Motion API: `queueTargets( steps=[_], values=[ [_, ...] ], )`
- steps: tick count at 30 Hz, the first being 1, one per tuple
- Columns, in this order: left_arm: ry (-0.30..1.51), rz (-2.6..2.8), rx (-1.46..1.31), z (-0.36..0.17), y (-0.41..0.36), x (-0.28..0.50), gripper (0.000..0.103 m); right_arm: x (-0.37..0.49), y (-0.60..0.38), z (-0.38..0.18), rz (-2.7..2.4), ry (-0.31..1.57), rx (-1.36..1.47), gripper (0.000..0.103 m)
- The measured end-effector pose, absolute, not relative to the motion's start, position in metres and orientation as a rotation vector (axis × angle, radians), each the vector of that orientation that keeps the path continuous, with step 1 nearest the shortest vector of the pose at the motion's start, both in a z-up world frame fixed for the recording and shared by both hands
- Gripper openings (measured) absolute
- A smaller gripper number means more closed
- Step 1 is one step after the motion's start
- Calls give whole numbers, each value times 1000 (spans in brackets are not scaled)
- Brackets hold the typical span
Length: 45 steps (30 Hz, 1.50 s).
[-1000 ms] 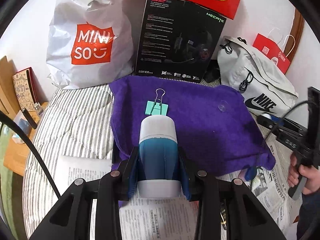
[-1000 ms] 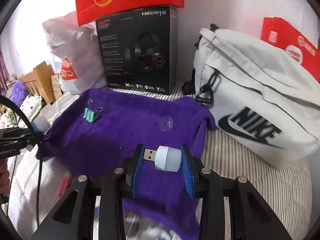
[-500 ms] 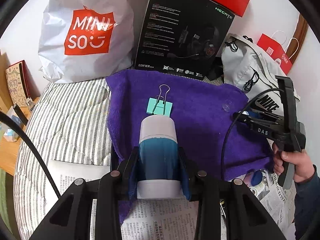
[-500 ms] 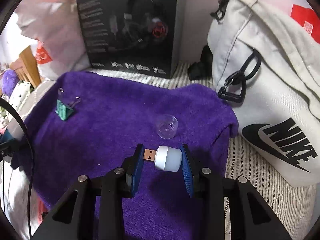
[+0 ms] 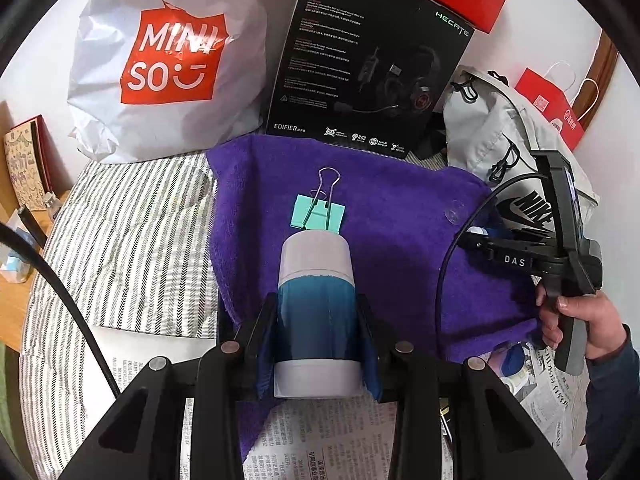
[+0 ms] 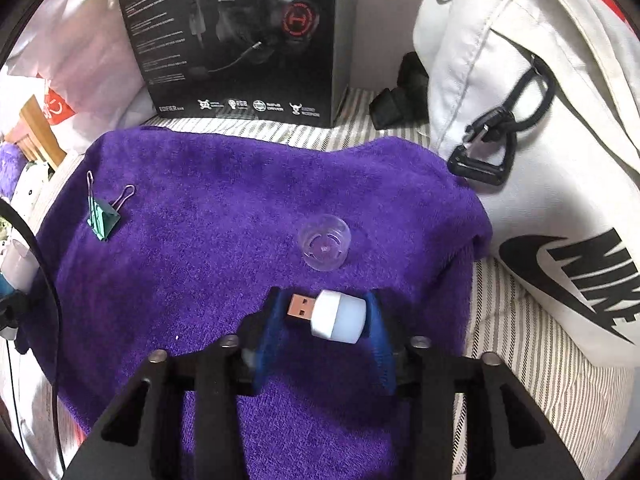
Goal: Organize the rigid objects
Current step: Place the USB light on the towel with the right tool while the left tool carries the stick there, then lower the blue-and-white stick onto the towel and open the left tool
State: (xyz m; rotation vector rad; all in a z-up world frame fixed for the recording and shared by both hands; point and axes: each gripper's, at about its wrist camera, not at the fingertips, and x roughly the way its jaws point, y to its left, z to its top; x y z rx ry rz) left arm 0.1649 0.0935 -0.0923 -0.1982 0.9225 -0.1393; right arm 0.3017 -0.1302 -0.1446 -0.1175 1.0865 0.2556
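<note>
My left gripper (image 5: 316,344) is shut on a blue and white bottle (image 5: 316,304), held above the near edge of a purple towel (image 5: 400,248). A green binder clip (image 5: 320,210) lies on the towel just beyond the bottle; it also shows in the right wrist view (image 6: 102,218). My right gripper (image 6: 326,332) is shut on a small white USB light (image 6: 330,314), low over the purple towel (image 6: 220,220). A clear plastic cap (image 6: 324,242) lies on the towel just ahead of it. The right gripper shows in the left wrist view (image 5: 480,236) over the towel's right side.
A black headset box (image 5: 368,64) and a white Miniso bag (image 5: 168,64) stand behind the towel. A grey Nike bag (image 6: 540,140) lies to the right. Newspaper (image 5: 320,440) lies on the striped bedding (image 5: 120,240) near me.
My right gripper moved forward and down over the towel with the USB light, closer to the clear cap. My left gripper moved slightly forward with the bottle.
</note>
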Motion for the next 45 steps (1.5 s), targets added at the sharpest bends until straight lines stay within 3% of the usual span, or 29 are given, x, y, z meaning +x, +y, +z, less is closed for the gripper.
queueTargets(
  steps=[1, 3, 24, 37, 41, 45],
  values=[
    [925, -136, -197, -93, 93, 166, 34, 301, -132, -144, 265, 1098, -111, 59],
    [929, -138, -199, -93, 93, 168, 34, 297, -133, -144, 281, 1102, -116, 61],
    [999, -60, -100, -124, 77, 221, 34, 175, -158, -82, 320, 989, -72, 62],
    [1008, -38, 16, -123, 64, 221, 34, 130, -194, -79, 283, 1005, 108, 62],
    [1025, -75, 9, -122, 62, 220, 48, 123, -199, -76, 278, 997, 119, 62],
    [1050, -62, 55, -121, 55, 215, 50, 112, -202, -71, 280, 984, 109, 62]
  ],
)
